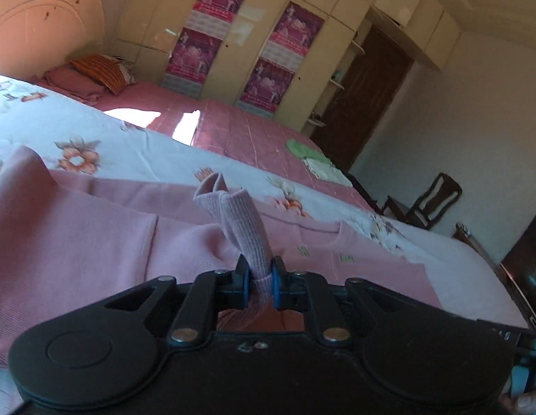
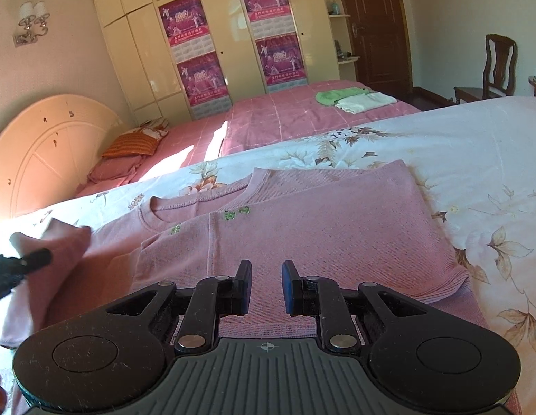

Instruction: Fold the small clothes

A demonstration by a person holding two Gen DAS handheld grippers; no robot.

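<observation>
We are folding a small pink ribbed-knit long-sleeved top (image 2: 302, 228) that is lying spread on the white floral-print bedspread (image 2: 458, 145), its round neckline facing the far side of the bed, so that the body is staying flat while a sleeve is being brought across it. Our left claw (image 1: 260, 273) is clamping the ribbed cuff of the pink sleeve (image 1: 233, 214), its jaws nearly together with the knit bunched between the blue pads (image 1: 275, 287); the cuff is standing up above the claw and the lifted sleeve is trailing back to the shoulder. Our right claw (image 2: 266, 287) is hovering low over the hem area of the top, jaws parted a little and gripping nothing; we cannot tell whether it is touching the cloth, but we judge it is waiting to steady it.
</observation>
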